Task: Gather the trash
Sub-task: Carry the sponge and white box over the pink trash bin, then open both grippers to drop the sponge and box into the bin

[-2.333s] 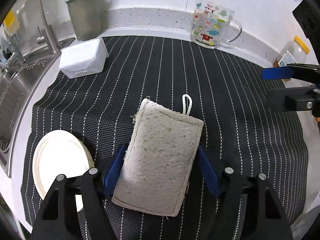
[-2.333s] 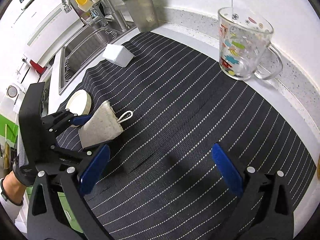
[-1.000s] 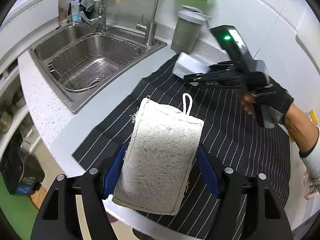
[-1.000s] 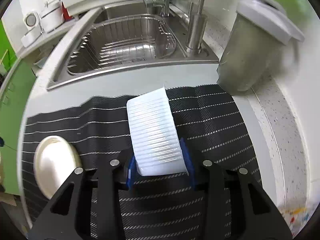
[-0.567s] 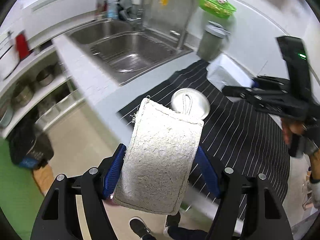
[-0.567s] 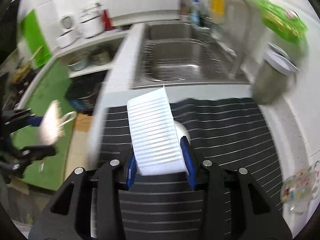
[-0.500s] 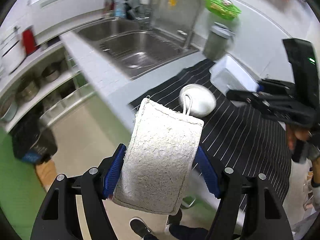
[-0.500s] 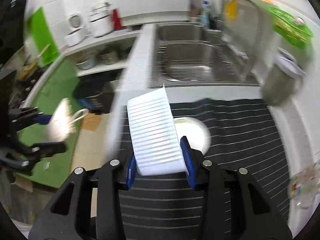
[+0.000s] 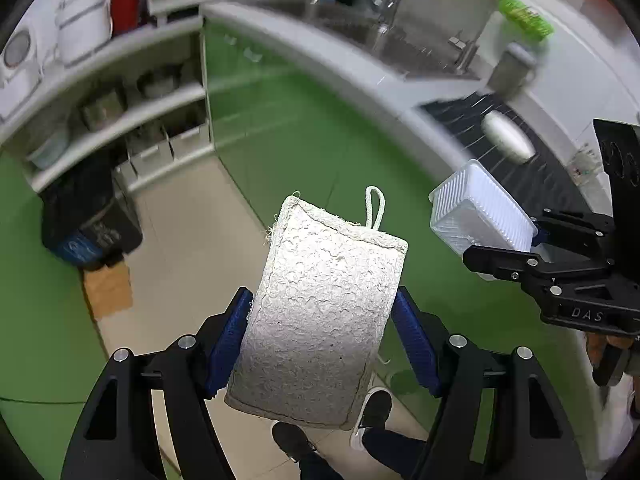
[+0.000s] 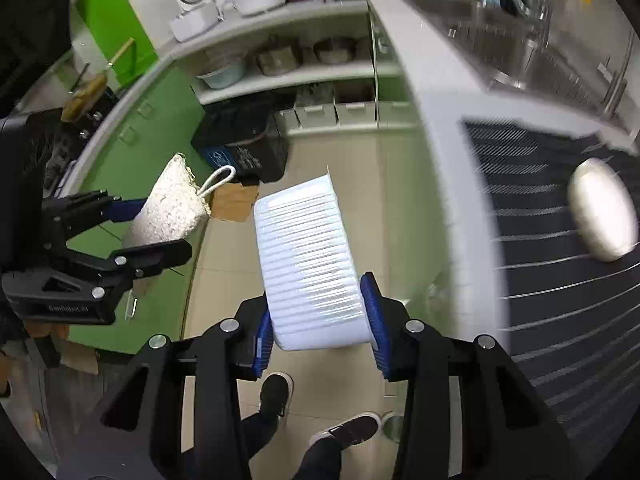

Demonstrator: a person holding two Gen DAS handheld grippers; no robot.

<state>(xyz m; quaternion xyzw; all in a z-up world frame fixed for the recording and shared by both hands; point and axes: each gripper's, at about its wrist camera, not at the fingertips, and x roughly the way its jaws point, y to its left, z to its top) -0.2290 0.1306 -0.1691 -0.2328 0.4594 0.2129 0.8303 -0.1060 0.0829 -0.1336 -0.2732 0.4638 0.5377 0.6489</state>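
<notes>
Left gripper [image 9: 320,344]: squeezing the sponge [image 9: 320,312], up over the floor.
Right gripper [image 10: 320,340]: squeezing the plastic tray [image 10: 308,256].
Danger: tray might slip out (only its end is pinched).

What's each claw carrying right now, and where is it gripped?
Left claw clamps the loofah sponge by its two long side edges, at the lower half. Right claw clamps the ribbed white plastic tray across its sides, near its lower end.
</notes>
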